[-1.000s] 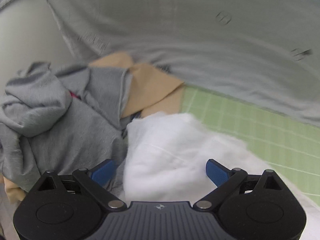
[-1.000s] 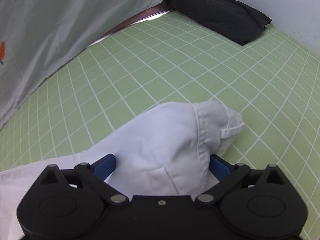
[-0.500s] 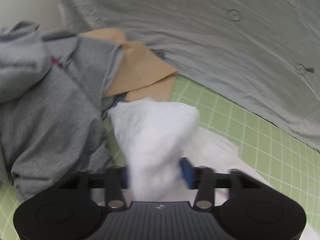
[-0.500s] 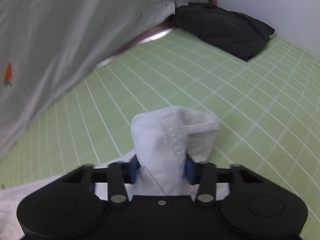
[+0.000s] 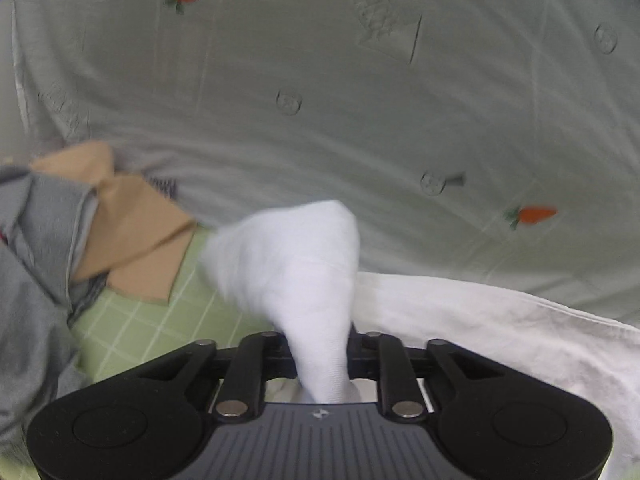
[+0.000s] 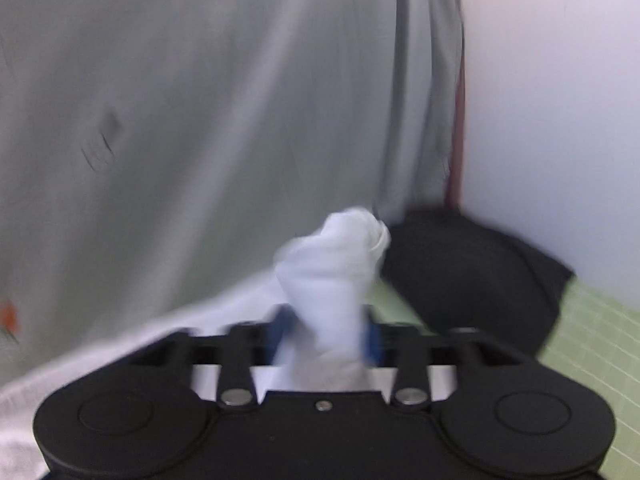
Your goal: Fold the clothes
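A pale sheet (image 5: 360, 100) printed with orange carrots fills the background; its printed lettering is too blurred to read. Below the sheet lies the green gridded mat (image 5: 132, 332). The white garment (image 5: 480, 320) spreads over the mat along the sheet's lower edge, a bunch of it pinched tight in the left gripper (image 5: 320, 340) and another in the right gripper (image 6: 324, 336). Left of the garment sits a grey garment (image 5: 36, 280) over tan cloth (image 5: 128, 232). Right of it, against the wall, rests a black bundle (image 6: 472, 280). The right view is motion-blurred.
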A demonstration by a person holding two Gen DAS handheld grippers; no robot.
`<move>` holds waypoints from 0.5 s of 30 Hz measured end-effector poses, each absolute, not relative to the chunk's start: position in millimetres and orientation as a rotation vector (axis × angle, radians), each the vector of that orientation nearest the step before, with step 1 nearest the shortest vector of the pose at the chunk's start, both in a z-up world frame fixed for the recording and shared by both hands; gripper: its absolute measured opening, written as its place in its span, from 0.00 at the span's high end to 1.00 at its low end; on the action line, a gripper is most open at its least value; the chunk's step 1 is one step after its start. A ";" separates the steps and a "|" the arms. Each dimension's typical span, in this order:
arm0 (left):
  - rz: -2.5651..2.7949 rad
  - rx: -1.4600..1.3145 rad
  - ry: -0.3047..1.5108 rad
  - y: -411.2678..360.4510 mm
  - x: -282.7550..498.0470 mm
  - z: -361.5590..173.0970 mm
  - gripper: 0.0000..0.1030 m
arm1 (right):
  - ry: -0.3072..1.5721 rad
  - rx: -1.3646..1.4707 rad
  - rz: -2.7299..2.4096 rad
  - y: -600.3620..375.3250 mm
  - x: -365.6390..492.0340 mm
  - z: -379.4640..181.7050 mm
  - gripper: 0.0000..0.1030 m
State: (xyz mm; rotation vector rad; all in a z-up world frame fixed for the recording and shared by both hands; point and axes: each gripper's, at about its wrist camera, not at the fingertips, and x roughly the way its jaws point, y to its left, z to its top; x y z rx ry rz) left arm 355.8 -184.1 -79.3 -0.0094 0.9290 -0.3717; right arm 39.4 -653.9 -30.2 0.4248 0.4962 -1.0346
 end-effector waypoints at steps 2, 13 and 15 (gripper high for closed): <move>-0.383 -0.007 0.937 -191.9 353.0 -78.5 0.68 | 0.611 0.441 -1.026 -656.7 43.9 -55.1 0.47; -0.329 -0.076 0.977 -181.8 370.1 -88.9 0.40 | 0.658 0.592 -1.018 -641.0 57.3 -101.0 0.23; -0.306 -0.073 0.982 -182.9 373.4 -93.3 0.40 | 0.667 0.598 -1.037 -647.1 70.8 -101.6 0.22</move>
